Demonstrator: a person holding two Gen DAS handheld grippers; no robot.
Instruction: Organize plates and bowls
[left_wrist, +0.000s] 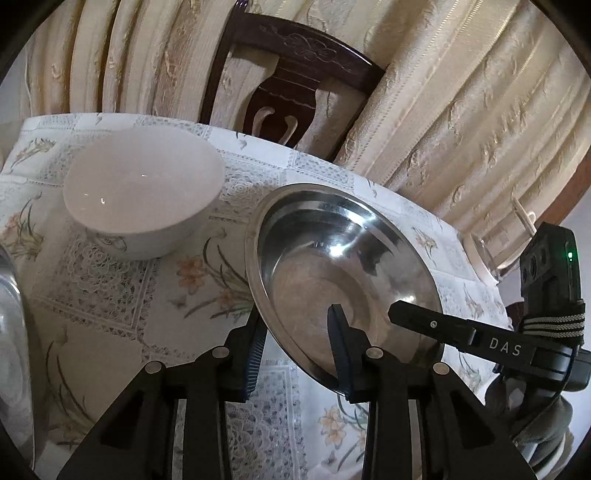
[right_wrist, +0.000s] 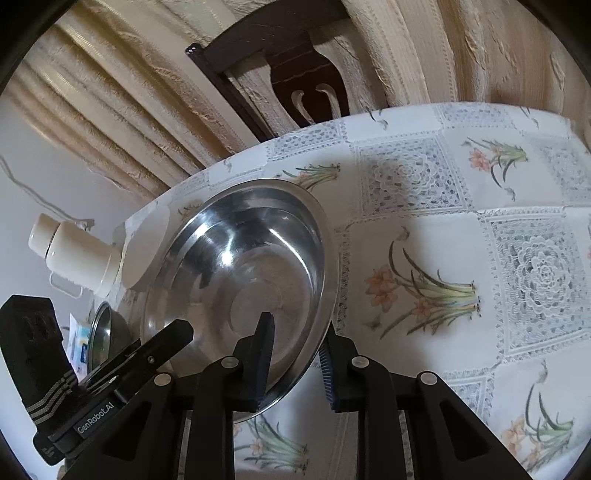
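Steel bowl (left_wrist: 343, 273) hangs tilted at the lower centre of both frames, above the tablecloth (left_wrist: 110, 288). The left gripper (left_wrist: 295, 354) and right gripper (right_wrist: 295, 354) each clench its rim, probably to share the weight. The white bowl (left_wrist: 144, 188) waits at upper left.

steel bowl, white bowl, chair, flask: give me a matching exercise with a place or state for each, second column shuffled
Things:
1. steel bowl
2. white bowl
3. wooden chair
4. cream flask

Places or states:
a. behind the table, against the curtain
b. rim straddled by the left gripper and the right gripper, one finger inside, one outside
c. beyond the table's edge, seen in the right wrist view
d. standing free on the tablecloth, untouched

Pairs: 1-b, 2-d, 3-a, 4-c
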